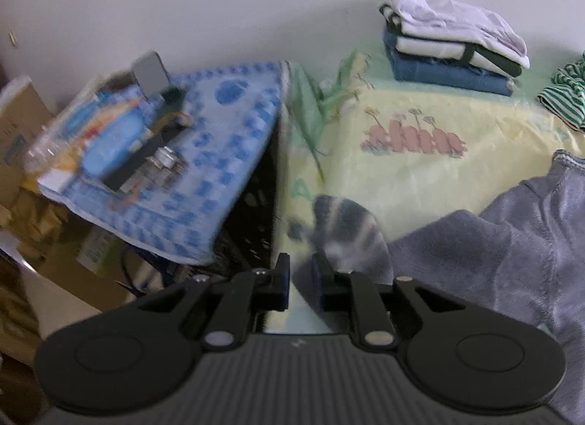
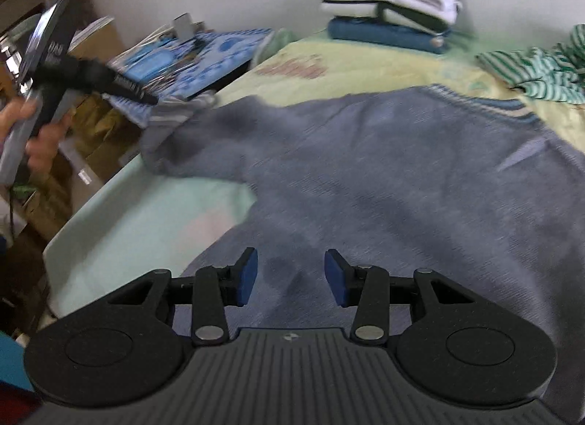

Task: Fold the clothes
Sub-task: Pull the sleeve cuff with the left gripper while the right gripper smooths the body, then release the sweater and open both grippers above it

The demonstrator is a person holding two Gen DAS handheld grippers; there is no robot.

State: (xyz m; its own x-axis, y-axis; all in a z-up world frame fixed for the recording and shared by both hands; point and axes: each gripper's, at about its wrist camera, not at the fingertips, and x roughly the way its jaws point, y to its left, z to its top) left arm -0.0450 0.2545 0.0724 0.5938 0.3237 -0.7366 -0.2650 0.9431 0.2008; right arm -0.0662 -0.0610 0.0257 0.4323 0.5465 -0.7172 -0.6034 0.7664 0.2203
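Left wrist view: the left gripper (image 1: pixel 301 275) sits low at the bed edge, its blue-padded fingers (image 1: pixel 283 279) drawn close with a narrow gap; the striped cuff (image 1: pixel 343 220) of the grey sweater (image 1: pixel 493 249) lies at and beyond the right finger, but motion blur makes it impossible to tell whether the cuff is pinched. The sweater spreads to the right over the yellow-green bedsheet (image 1: pixel 420 183). A stack of folded clothes (image 1: pixel 453 41) stands at the far side of the bed against the wall, and a green-striped garment (image 1: pixel 565 96) lies crumpled at the far right. To the left, a blue patterned cloth (image 1: pixel 219 154) covers a side surface carrying blurred clutter. Right wrist view: the right gripper (image 2: pixel 290 273) hovers over the sweater body (image 2: pixel 365 176), fingers spread wide and released, holding nothing. The sweater lies spread out across the bed, one sleeve extending left toward the left gripper (image 2: pixel 146 98), which a hand (image 2: pixel 33 132) holds at the sleeve end. The folded stack (image 2: pixel 391 12) and the green-striped garment (image 2: pixel 537 70) rest beyond the sweater.
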